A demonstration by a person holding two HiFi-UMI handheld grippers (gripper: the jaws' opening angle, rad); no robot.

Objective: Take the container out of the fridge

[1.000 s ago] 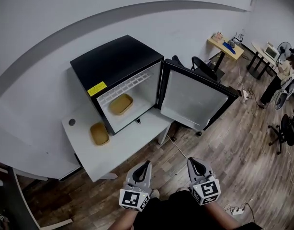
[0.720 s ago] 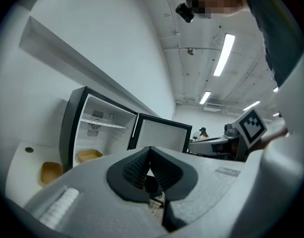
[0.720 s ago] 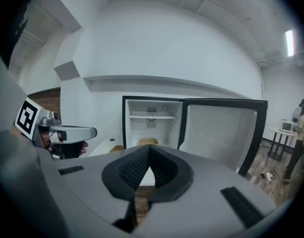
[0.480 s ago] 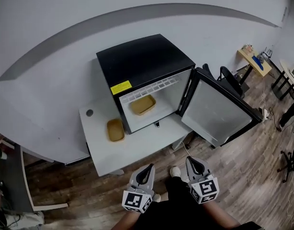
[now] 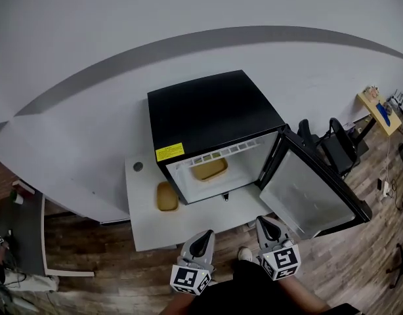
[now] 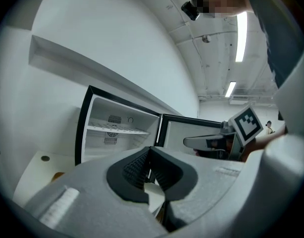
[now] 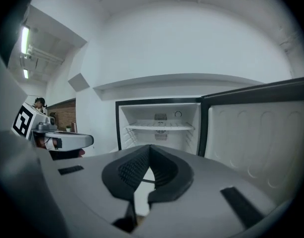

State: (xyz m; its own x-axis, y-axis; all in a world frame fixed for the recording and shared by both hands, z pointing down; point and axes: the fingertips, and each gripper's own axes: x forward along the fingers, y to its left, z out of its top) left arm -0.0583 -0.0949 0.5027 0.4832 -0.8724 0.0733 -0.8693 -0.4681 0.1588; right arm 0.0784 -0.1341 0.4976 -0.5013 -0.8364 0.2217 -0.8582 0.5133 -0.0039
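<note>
A small black fridge [image 5: 211, 113] stands on a white table [image 5: 149, 222] with its door [image 5: 313, 192] swung open to the right. Inside on the fridge floor lies a tan container [image 5: 209, 169]. A second tan container [image 5: 166, 196] rests on the table left of the fridge. My left gripper [image 5: 203, 239] and right gripper [image 5: 264, 224] hang side by side in front of the table, well short of the fridge, both shut and empty. The fridge interior [image 6: 117, 133] [image 7: 159, 128] shows ahead in both gripper views; my jaws hide the container there.
A round hole [image 5: 138, 167] sits in the table's far left corner. Black office chairs [image 5: 333, 146] stand right of the open door, and a wooden desk [image 5: 379, 107] further right. The floor is wood plank.
The view has swung so the fridge and table now sit more central and closer. Both grippers keep their pose, shut, near the bottom of the head view.
</note>
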